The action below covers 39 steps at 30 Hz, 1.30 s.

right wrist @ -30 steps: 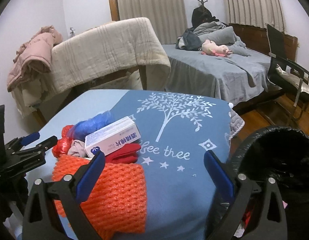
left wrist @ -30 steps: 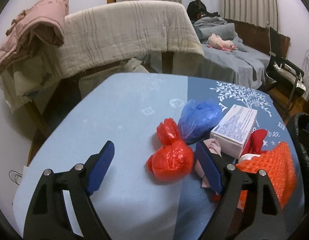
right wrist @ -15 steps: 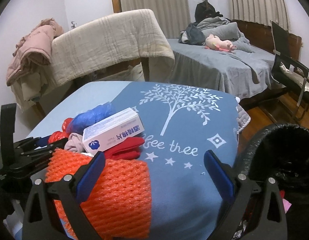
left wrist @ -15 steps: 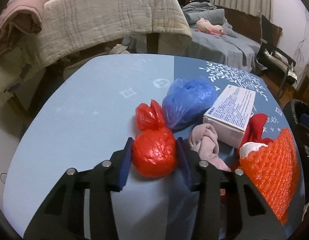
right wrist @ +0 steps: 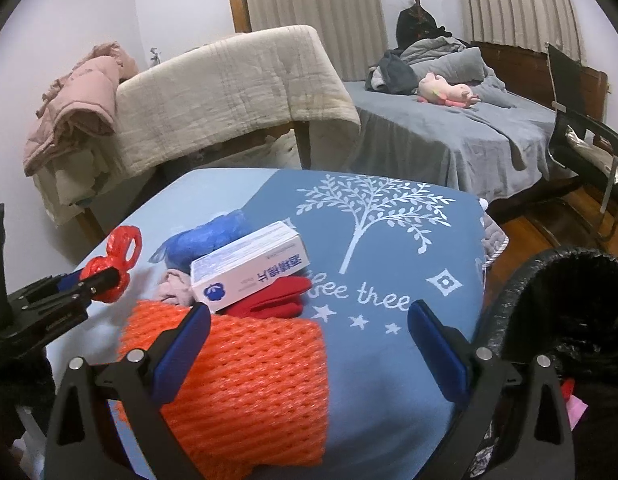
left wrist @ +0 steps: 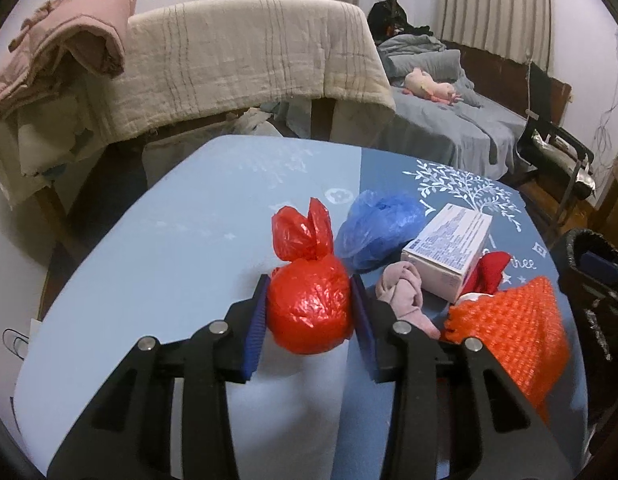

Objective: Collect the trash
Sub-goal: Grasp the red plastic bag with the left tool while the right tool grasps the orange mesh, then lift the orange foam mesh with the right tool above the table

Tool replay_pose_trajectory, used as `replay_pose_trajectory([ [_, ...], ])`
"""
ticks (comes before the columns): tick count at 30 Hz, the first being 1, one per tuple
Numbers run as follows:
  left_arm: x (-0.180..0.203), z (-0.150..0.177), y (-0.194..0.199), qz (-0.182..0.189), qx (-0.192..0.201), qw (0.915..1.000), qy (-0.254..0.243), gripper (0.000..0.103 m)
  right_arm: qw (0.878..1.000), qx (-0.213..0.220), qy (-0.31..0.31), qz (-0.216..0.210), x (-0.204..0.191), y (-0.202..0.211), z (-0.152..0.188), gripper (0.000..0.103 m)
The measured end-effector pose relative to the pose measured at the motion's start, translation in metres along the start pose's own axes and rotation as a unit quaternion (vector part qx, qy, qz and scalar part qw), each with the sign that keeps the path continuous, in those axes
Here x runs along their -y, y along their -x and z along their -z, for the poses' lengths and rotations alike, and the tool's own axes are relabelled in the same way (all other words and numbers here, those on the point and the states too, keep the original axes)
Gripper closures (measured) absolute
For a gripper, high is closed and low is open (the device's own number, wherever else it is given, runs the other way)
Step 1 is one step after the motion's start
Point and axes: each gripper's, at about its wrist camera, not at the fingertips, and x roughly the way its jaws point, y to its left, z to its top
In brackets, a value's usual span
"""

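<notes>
Between the blue pads of my left claw (left wrist: 309, 312) sits the knotted red bag (left wrist: 309, 304), both pads touching its round belly while the jaws are closing the last bit on it. Its twisted ears stick up just beyond my fingertips. I judge the step to be securing this bag and carrying it to the bin. To do it well I want to squeeze only until the film stops giving, since thin plastic could slip or tear, and lift straight up off the surface (left wrist: 181, 248) before swinging right. Just right of the claw lie a pink cloth wad (left wrist: 403, 292), a blue bag (left wrist: 379, 232), a white box (left wrist: 449, 252) and an orange foam net (left wrist: 513, 328), so a low sweep would likely drag them along. The black-lined bin (left wrist: 593, 264) stands at the far right edge, beyond that pile.

Ahead of my right claw (right wrist: 309, 340) nothing is held: its jaws stand wide apart, the left pad over the orange foam net (right wrist: 249, 380) and the right pad over bare blue cloth. Far to its left, the left claw (right wrist: 89, 284) shows side-on with the red bag (right wrist: 117, 264) in its tips. The bin (right wrist: 549, 320) is close on the right, just beside the surface's edge, so I should keep this claw out of the carrying path.
</notes>
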Motion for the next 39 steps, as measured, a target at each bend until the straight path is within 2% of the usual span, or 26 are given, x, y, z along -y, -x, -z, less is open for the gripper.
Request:
replay_pose_trajectory([
  [17, 0.009, 0.013, 0.03, -0.002, 0.005, 0.9999, -0.014, 0.065, 0.999, -0.015, 0.03, -0.026, -0.032, 0.013, 0.022, 0.006],
  [34, 0.008, 0.017, 0.038, -0.005, 0.01, 0.9998, -0.015, 0.065, 0.997, -0.065, 0.027, -0.024, -0.036, -0.013, 0.047, 0.006],
  [39, 0.007, 0.018, 0.039, -0.003, 0.008, 0.9998, -0.015, 0.065, 0.996, -0.076, 0.027, -0.038, -0.036, -0.016, 0.047, 0.019],
])
